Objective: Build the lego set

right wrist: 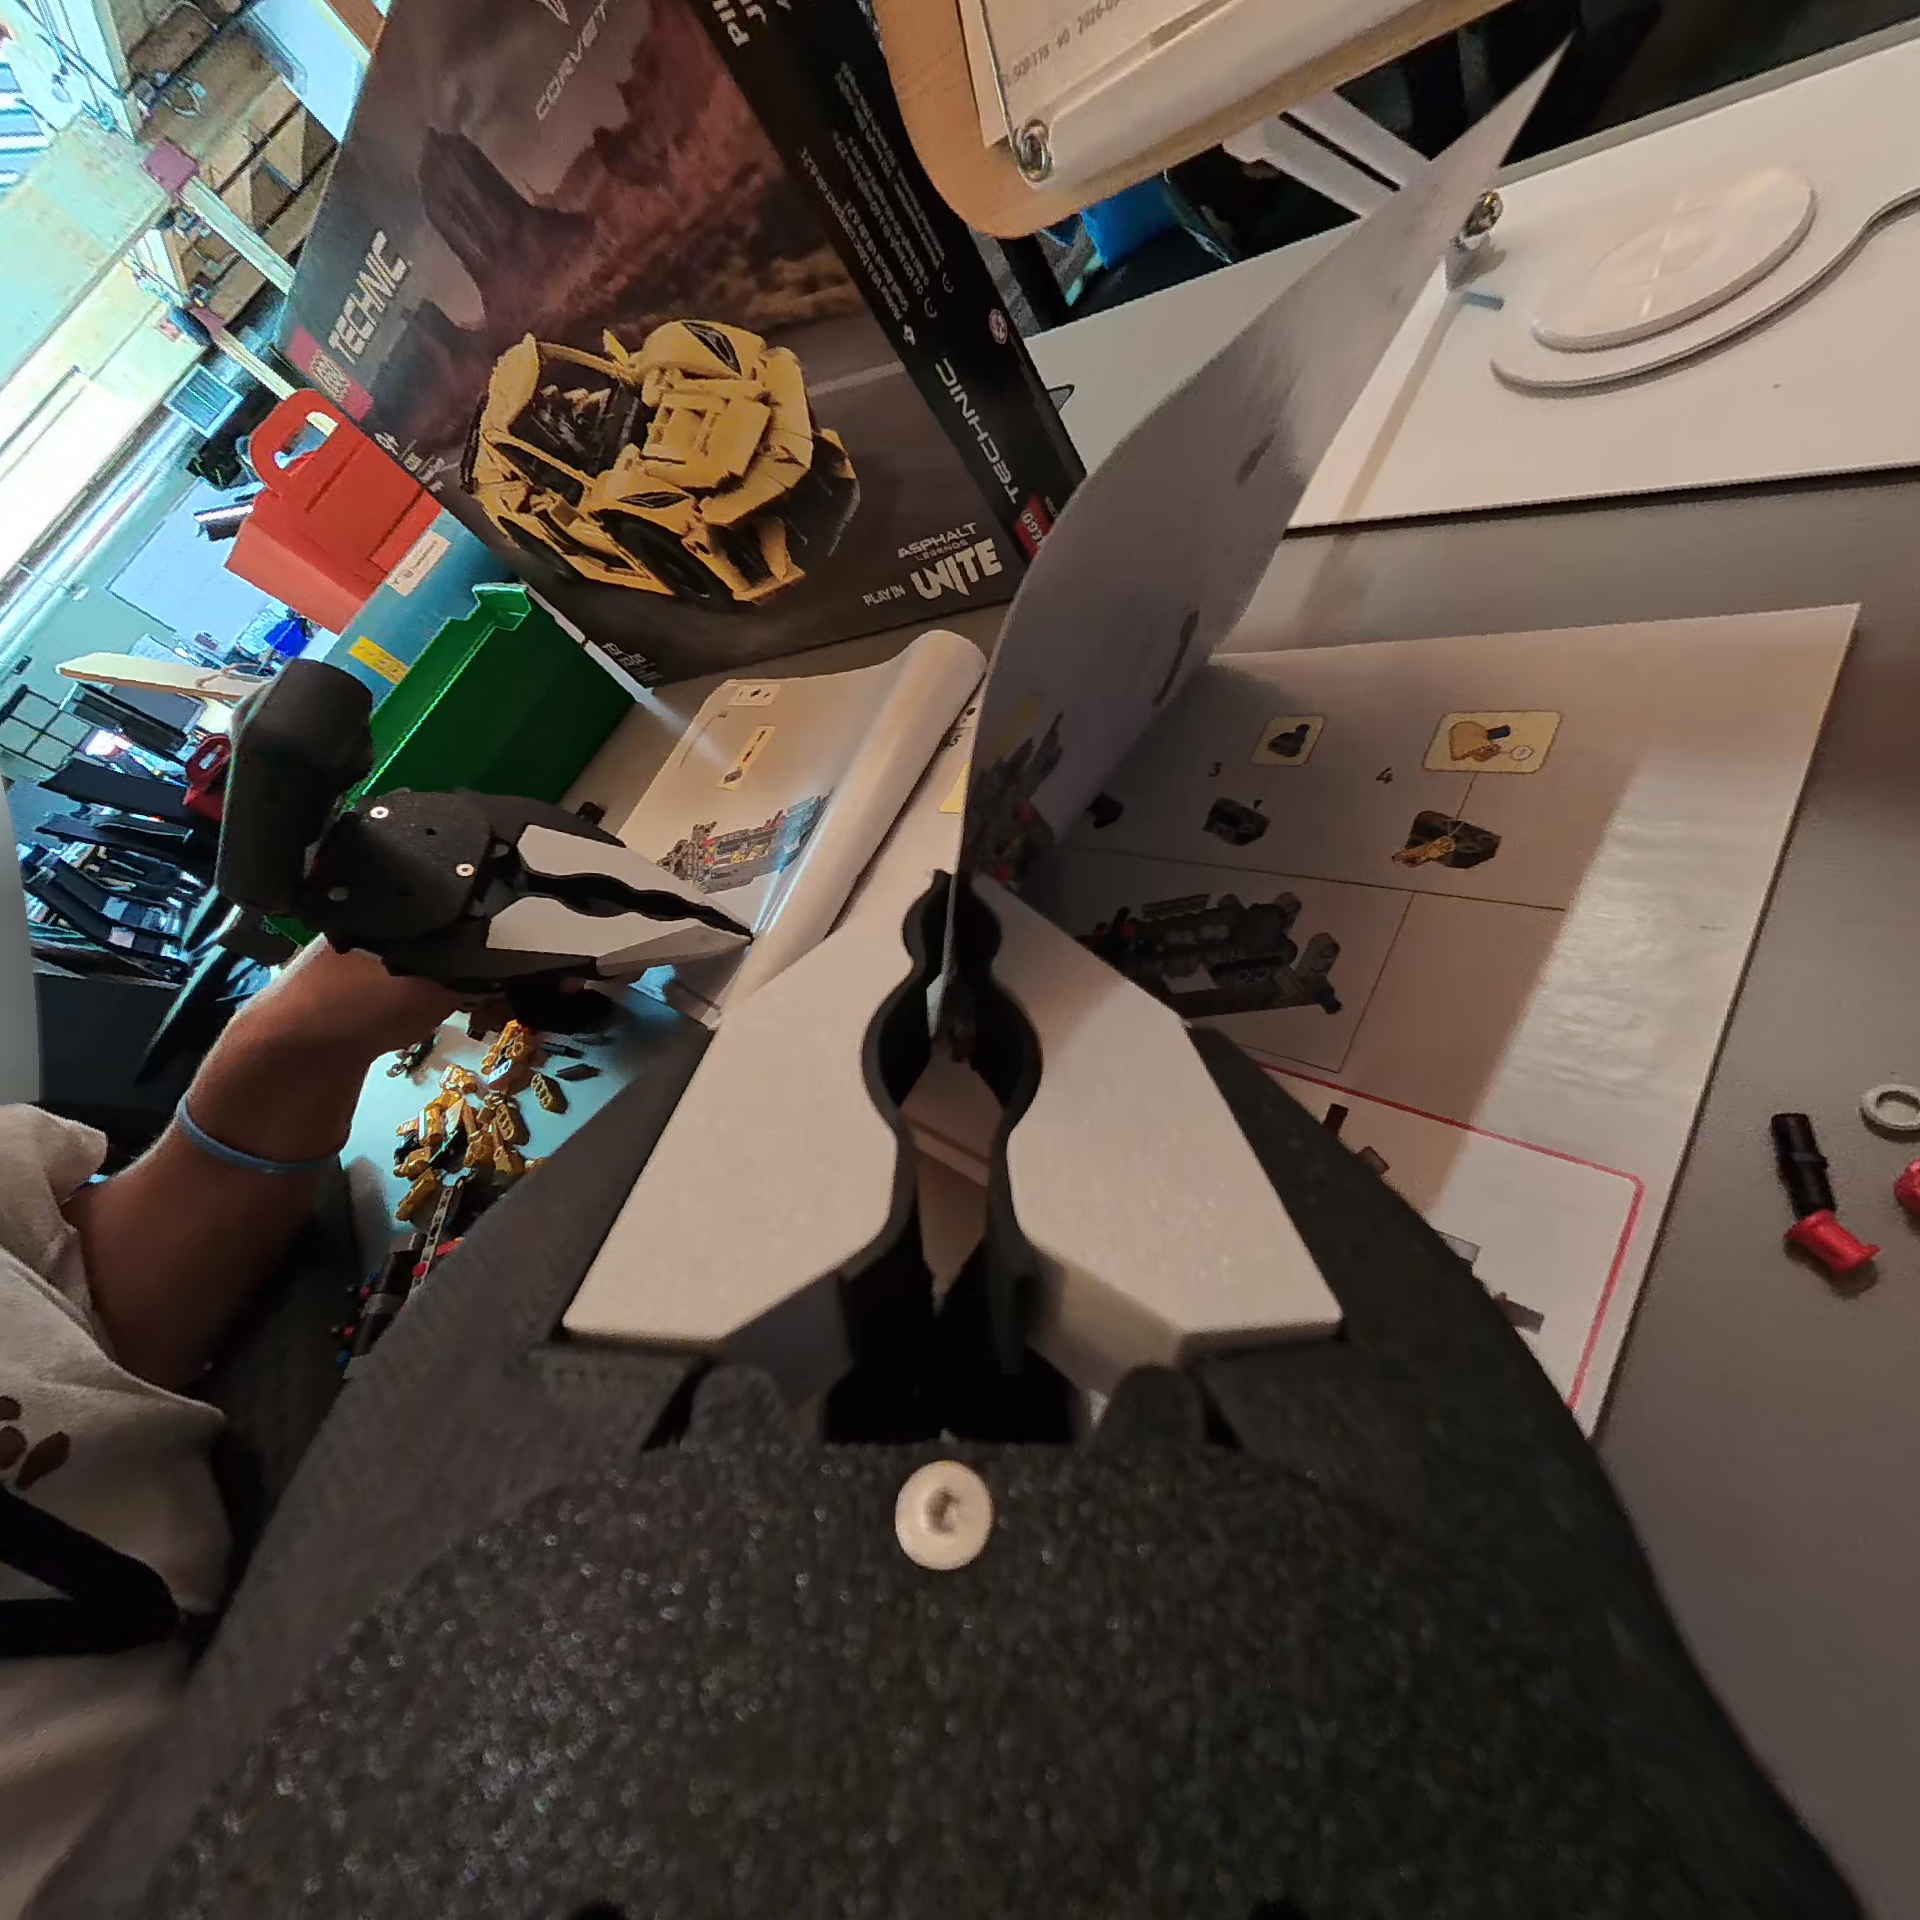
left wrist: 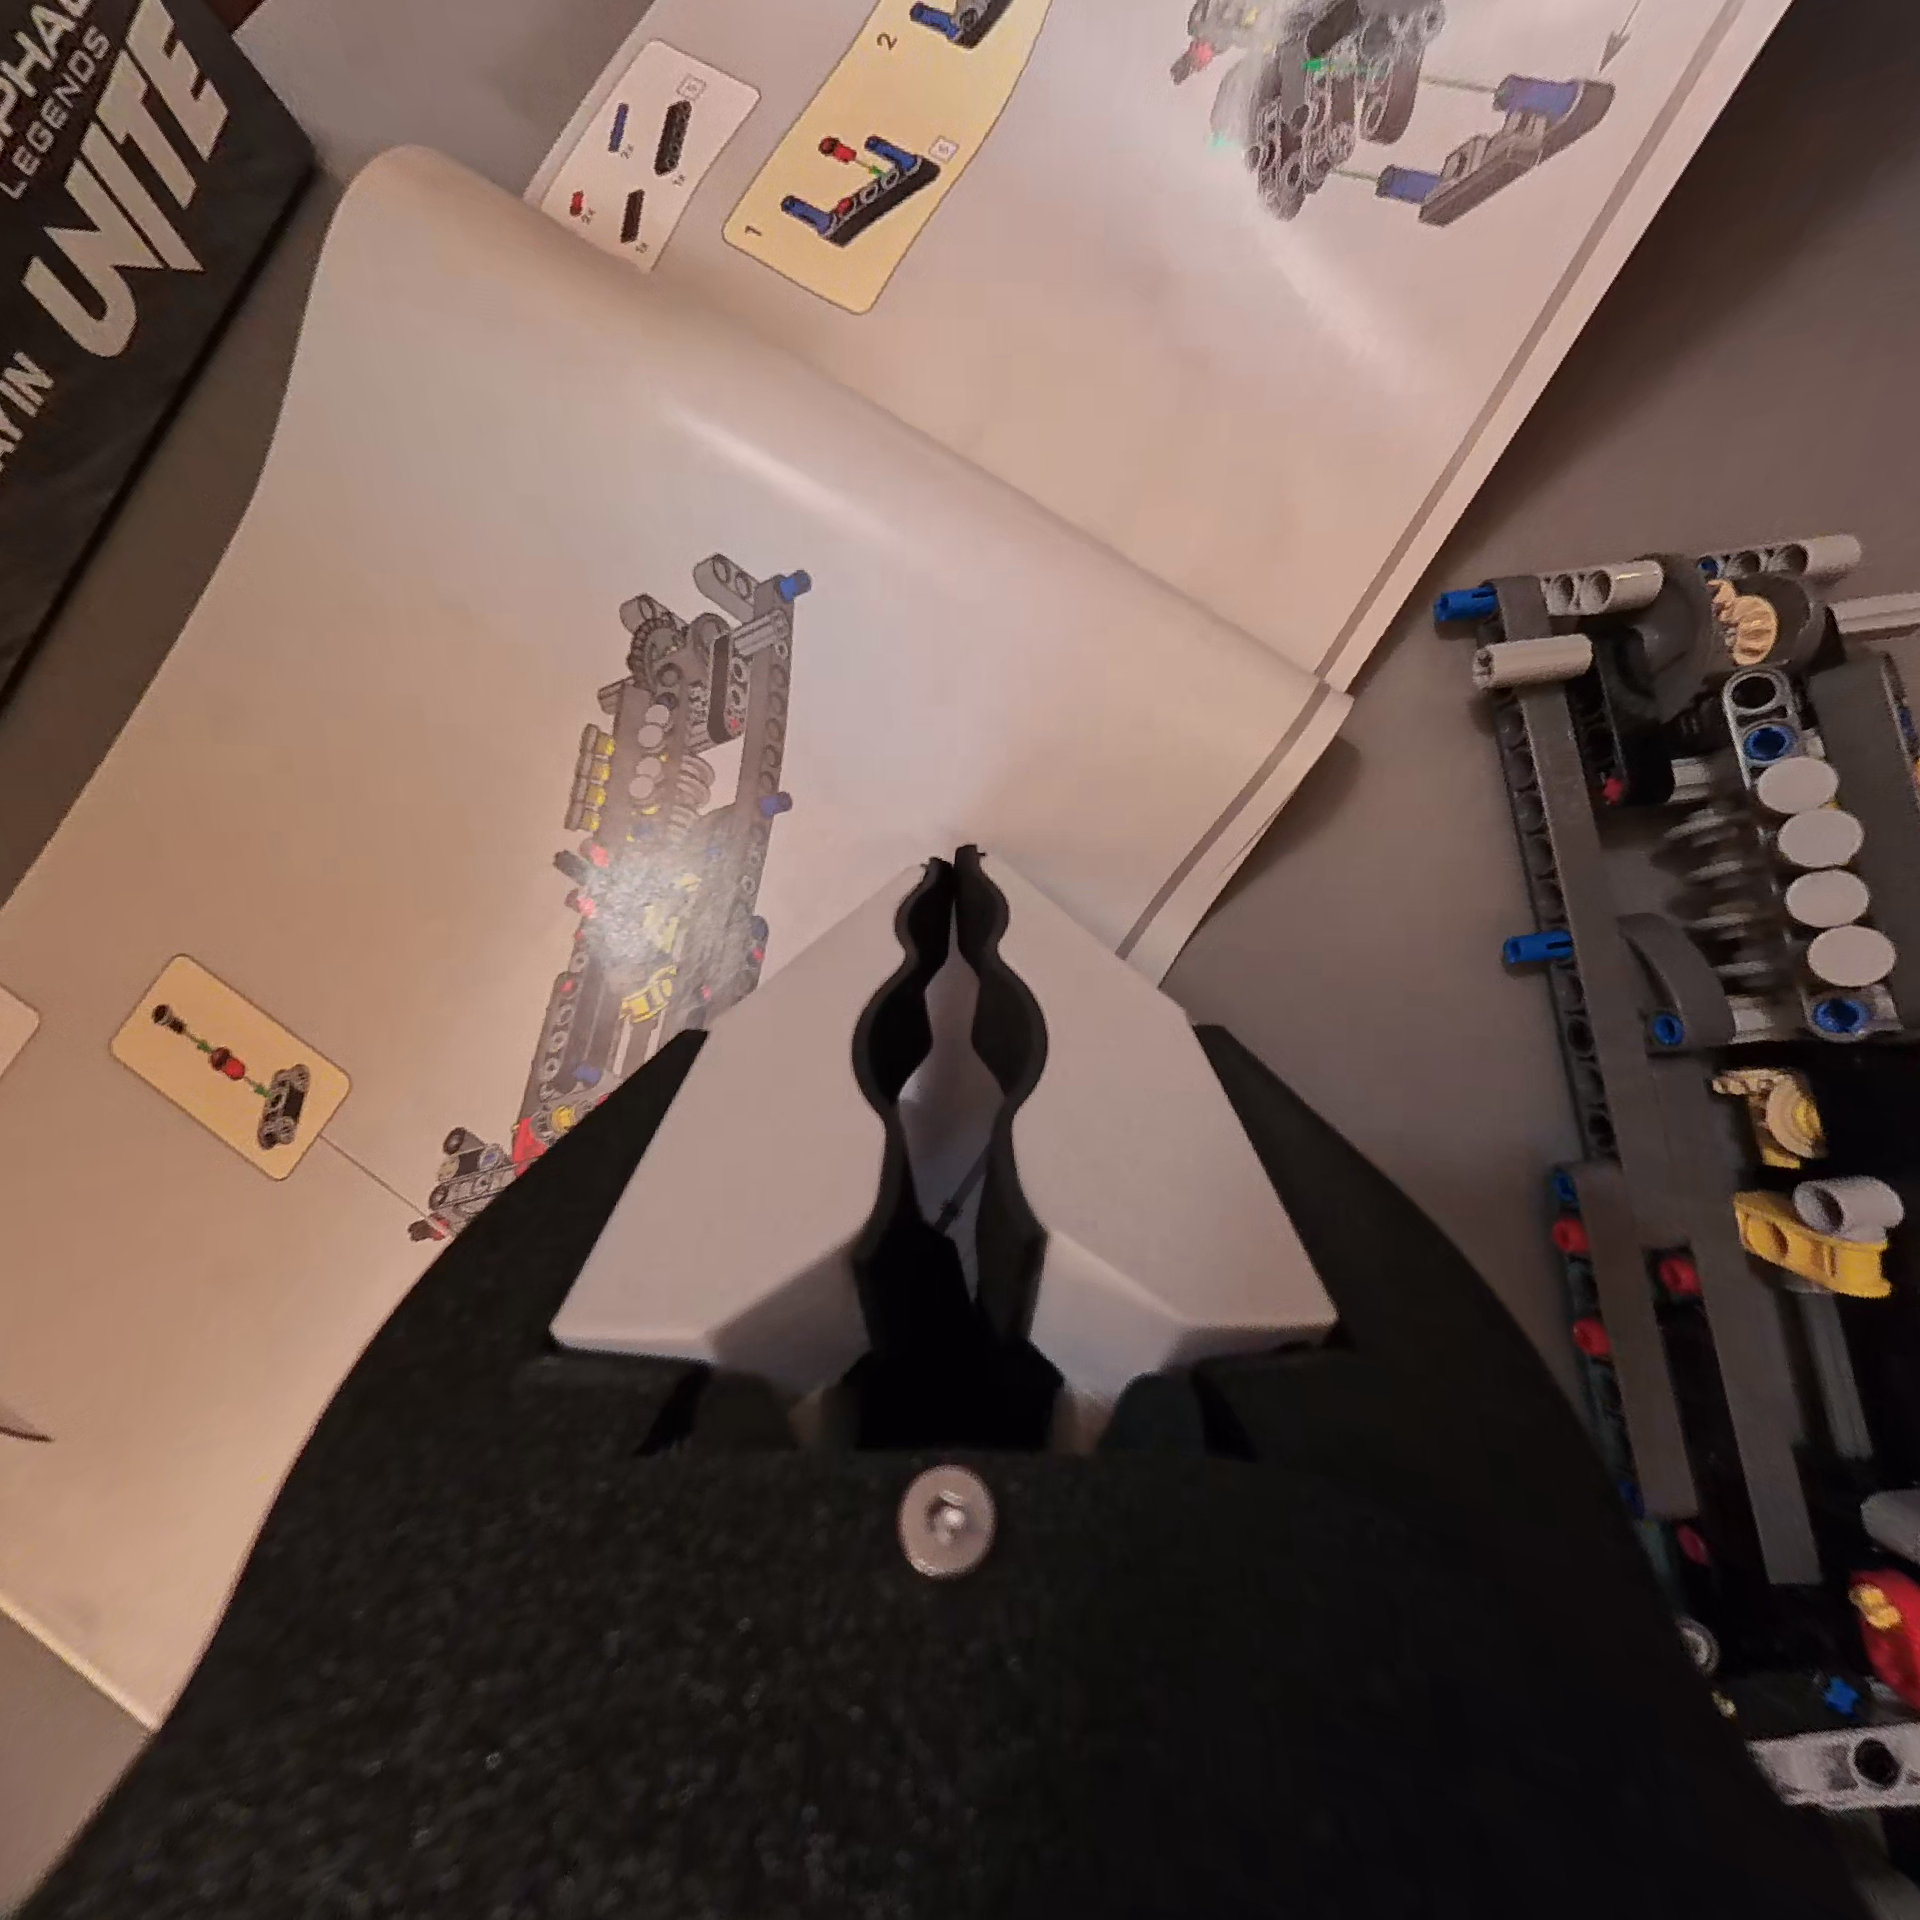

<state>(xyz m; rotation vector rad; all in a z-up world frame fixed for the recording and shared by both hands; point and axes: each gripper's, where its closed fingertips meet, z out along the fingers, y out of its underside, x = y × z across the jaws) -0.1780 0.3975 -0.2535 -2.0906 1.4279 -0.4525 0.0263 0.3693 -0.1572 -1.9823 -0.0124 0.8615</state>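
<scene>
Instruction booklet (right wrist: 1507, 883) lies open on the grey table (right wrist: 1766, 1507), centre right in the right wrist view. Right gripper (right wrist: 951, 883) pinches one lifted page (right wrist: 1195, 582), which stands upright above it. Left gripper (left wrist: 954, 860), fingers pressed together and empty, hovers over the booklet's curled left page (left wrist: 623, 540). Partly built lego chassis (left wrist: 1704, 987) sits at right edge of the left wrist view. Set box (right wrist: 644, 343) stands upper left; loose yellow pieces (right wrist: 468, 1122) lie at left.

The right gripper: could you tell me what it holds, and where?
The right gripper pinches a lifted page of the instruction booklet at its lower edge.
</scene>
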